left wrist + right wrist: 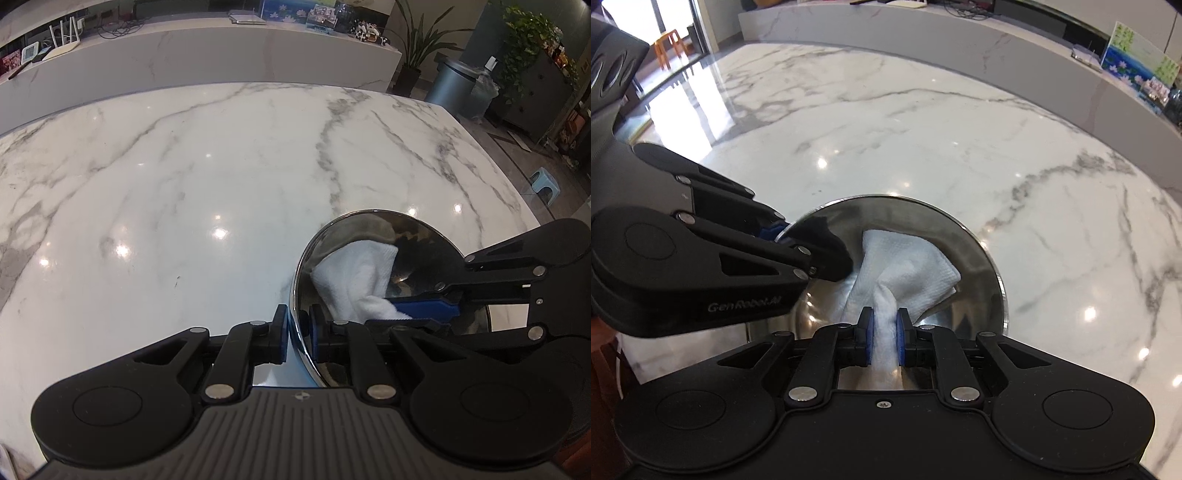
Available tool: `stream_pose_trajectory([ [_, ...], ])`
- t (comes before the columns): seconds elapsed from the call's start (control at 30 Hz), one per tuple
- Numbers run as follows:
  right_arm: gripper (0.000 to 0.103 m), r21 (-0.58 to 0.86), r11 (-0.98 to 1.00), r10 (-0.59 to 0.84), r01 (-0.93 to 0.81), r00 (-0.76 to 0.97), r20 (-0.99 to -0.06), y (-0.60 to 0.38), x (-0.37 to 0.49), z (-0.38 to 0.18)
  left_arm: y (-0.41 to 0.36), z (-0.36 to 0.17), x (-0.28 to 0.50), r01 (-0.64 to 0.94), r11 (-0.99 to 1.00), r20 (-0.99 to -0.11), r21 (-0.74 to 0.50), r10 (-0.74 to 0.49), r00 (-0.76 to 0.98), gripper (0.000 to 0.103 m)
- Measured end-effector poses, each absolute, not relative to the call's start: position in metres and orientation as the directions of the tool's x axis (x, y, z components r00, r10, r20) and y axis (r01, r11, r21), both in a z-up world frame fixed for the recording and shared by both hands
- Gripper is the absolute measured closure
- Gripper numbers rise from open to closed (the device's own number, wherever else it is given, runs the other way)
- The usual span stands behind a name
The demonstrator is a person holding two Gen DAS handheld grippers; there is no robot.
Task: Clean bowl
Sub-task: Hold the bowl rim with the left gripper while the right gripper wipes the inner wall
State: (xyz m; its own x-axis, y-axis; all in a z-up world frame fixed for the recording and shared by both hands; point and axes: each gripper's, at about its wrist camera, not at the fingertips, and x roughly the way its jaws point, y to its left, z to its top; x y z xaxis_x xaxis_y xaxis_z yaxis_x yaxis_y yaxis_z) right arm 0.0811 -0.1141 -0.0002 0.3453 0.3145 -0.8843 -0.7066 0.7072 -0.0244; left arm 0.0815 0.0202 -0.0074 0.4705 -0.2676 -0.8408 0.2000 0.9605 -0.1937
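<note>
Left gripper (298,334) pinches the rim of the shiny round steel bowl (975,258); right gripper (884,334) clamps a white crumpled cloth (908,269) inside it.
Bowl sits on the white marble table (184,166); cloth lies straight ahead of the right gripper, against the bowl's inner wall, left gripper on the rim's left side.

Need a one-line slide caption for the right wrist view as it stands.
Right gripper pinches a white cloth inside the steel bowl while the left gripper clamps its rim.
</note>
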Motion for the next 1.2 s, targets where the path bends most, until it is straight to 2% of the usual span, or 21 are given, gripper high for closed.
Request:
stream_pose_trajectory([
  [0.5,0.093,-0.147,0.724,0.245,-0.673,0.451,-0.858,-0.1156,0.0805,-0.0015,0.0176,-0.0078,0.0770,0.207,0.962,-0.843,-0.179,-0.258,0.472,0.092],
  [1.03,0.091,0.002,0.719,0.347,-0.695,0.357,-0.867,-0.1142,0.0870,-0.0025,0.0207,-0.0084,0.0795,0.194,0.961,-0.841,-0.198,-0.268,0.470,0.092],
  [1.2,0.092,0.006,0.700,0.344,-0.714,0.330,-0.879,-0.1145,0.0825,-0.0017,0.0218,-0.0106,0.0831,0.195,0.960,-0.841,-0.201,-0.271,0.468,0.092],
])
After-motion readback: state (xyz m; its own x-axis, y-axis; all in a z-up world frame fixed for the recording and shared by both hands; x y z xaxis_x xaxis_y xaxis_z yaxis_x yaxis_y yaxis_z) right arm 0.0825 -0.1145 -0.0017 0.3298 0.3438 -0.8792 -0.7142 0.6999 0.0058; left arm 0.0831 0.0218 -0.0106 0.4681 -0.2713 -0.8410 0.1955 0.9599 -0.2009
